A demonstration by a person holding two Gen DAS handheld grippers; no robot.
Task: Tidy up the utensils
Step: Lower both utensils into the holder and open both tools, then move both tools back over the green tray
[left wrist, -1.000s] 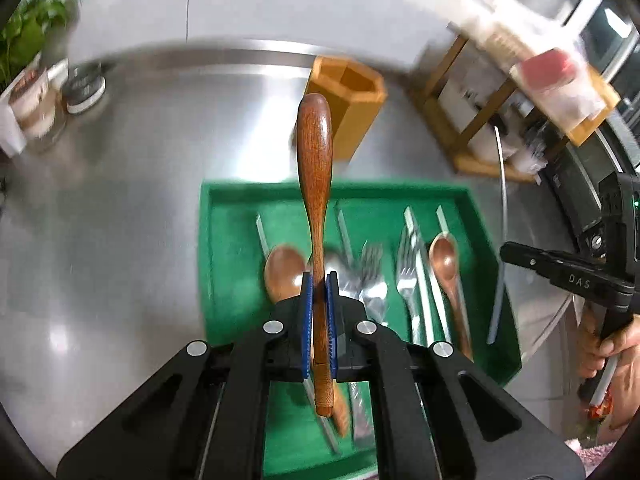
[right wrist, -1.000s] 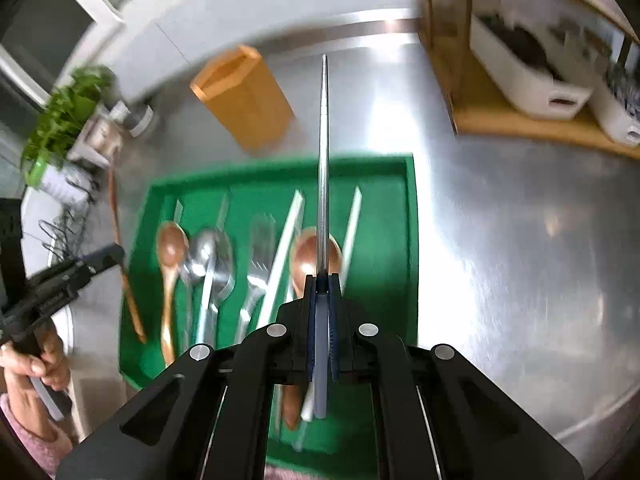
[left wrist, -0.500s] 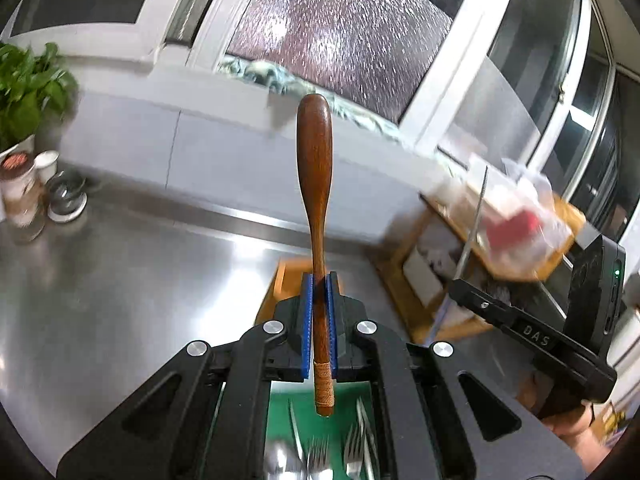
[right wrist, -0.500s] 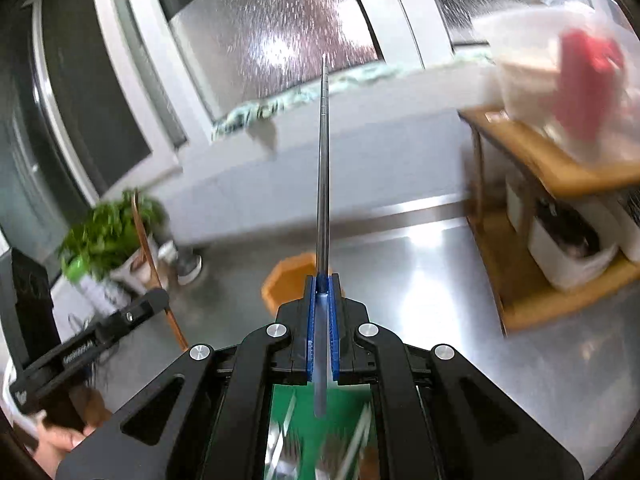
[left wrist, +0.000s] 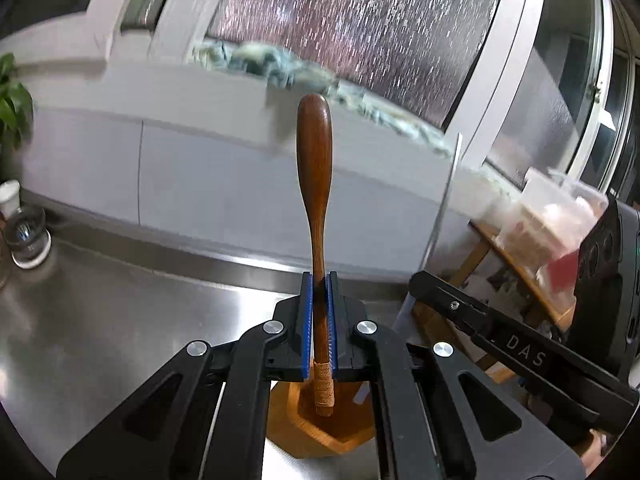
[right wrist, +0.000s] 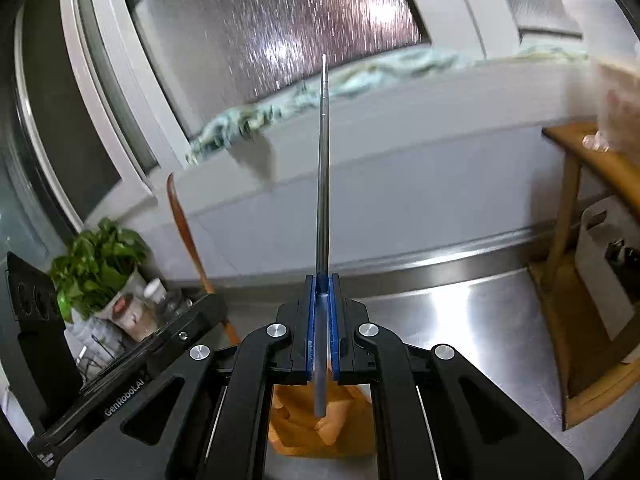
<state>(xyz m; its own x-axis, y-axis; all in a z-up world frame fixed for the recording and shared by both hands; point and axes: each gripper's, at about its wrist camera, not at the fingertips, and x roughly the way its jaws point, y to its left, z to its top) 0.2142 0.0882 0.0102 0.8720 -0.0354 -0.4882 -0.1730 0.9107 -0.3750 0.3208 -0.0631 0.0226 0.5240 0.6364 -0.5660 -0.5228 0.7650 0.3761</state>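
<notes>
I am holding two grippers, my left gripper (left wrist: 319, 326) and my right gripper (right wrist: 323, 326). I am seeing one wooden spoon (left wrist: 315, 184), one metal chopstick (right wrist: 323, 184) and one wooden holder (left wrist: 316, 434). I am also counting one potted plant (right wrist: 98, 258), one glass jar (left wrist: 25, 236) and one wooden shelf (right wrist: 592, 168).

Left wrist view rides low over the steel tabletop (left wrist: 100, 320), looking forward along its fingers (left wrist: 306, 336) toward the frosted window (left wrist: 352, 28), close above the wooden holder (left wrist: 320, 432). Right wrist view faces that same window (right wrist: 272, 24), holder (right wrist: 320, 428) just beneath. Both share window, tabletop and holder, and each catches the other gripper.
</notes>
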